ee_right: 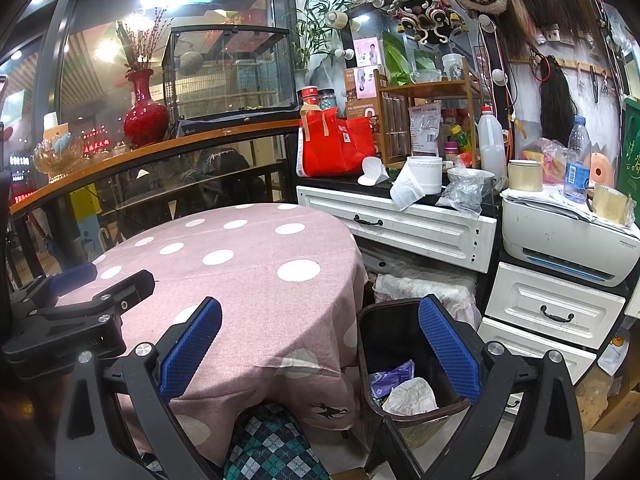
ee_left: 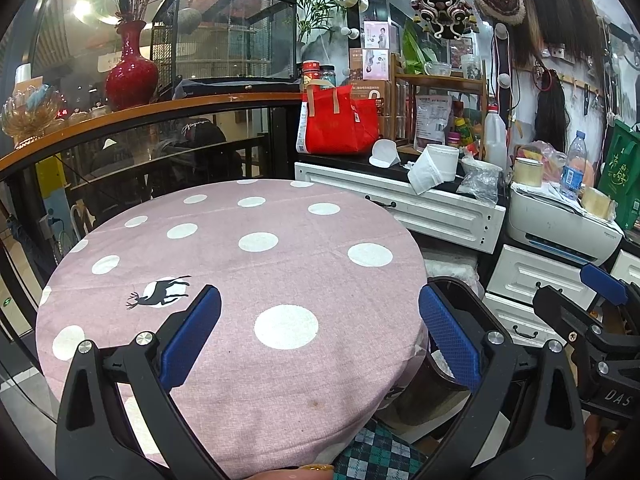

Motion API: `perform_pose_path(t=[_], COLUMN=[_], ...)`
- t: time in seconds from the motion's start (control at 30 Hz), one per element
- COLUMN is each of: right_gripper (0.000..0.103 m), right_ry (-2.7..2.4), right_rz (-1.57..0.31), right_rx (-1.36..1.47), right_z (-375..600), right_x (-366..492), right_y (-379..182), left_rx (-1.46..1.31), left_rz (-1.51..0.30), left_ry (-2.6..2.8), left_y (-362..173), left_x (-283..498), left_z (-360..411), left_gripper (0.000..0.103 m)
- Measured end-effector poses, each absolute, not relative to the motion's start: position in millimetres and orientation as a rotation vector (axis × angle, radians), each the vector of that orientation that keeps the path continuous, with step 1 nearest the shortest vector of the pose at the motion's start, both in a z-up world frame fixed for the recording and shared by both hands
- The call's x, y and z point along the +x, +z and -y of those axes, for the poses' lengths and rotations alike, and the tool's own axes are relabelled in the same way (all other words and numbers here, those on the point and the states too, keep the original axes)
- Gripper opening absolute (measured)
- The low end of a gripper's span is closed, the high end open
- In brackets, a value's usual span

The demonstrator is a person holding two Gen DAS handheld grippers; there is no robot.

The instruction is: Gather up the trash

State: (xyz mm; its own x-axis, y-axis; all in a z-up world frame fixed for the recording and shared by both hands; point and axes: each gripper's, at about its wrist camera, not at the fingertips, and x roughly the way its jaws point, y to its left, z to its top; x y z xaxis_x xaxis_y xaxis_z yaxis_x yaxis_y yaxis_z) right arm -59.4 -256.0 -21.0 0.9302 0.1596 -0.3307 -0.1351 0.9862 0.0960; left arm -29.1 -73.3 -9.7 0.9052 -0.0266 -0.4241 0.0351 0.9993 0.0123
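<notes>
The left gripper point(ee_left: 319, 334) is spread wide and holds nothing, over the round pink spotted tablecloth point(ee_left: 240, 264); the right gripper point(ee_right: 320, 338) is spread wide too, holding nothing; the dark plastic trash bin point(ee_right: 394, 332) beside that tablecloth holds crumpled white paper point(ee_right: 410, 396).

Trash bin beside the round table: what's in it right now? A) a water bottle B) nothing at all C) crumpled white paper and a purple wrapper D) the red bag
C: in the right wrist view the trash bin holds crumpled white paper and a purple wrapper.
</notes>
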Motion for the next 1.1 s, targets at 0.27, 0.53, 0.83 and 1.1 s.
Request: perform_pose_path(t=[0.27,0.53,0.83,1.1], right_gripper=[0.097,0.097,0.097,0.097], right_ry=[0.152,0.152,0.153,0.154], right_rz=[-0.345,-0.346,-0.346,-0.347], right_rx=[0.073,0.073,0.069,0.069], right_z=[256.4,255.9,254.8,254.2], right_x=[-59.2,-60.1,-62.1,-62.3], right_y=[-20.6,-21.5,-23.5,-23.9], left_rx=[0.021,0.021,0.022,0.026], left_rz=[-0.441,-0.443,-0.444,-0.441], left_ry=[-0.033,-0.034,-0.036,-0.034], left_y=[-10.4,-11.9,-12.9,-13.5], left_x=[-28.5,-27.8,-27.3,-27.8], left_z=[74.5,75.6,76.0,77.0], left_gripper=[0.097,0.097,0.097,0.097])
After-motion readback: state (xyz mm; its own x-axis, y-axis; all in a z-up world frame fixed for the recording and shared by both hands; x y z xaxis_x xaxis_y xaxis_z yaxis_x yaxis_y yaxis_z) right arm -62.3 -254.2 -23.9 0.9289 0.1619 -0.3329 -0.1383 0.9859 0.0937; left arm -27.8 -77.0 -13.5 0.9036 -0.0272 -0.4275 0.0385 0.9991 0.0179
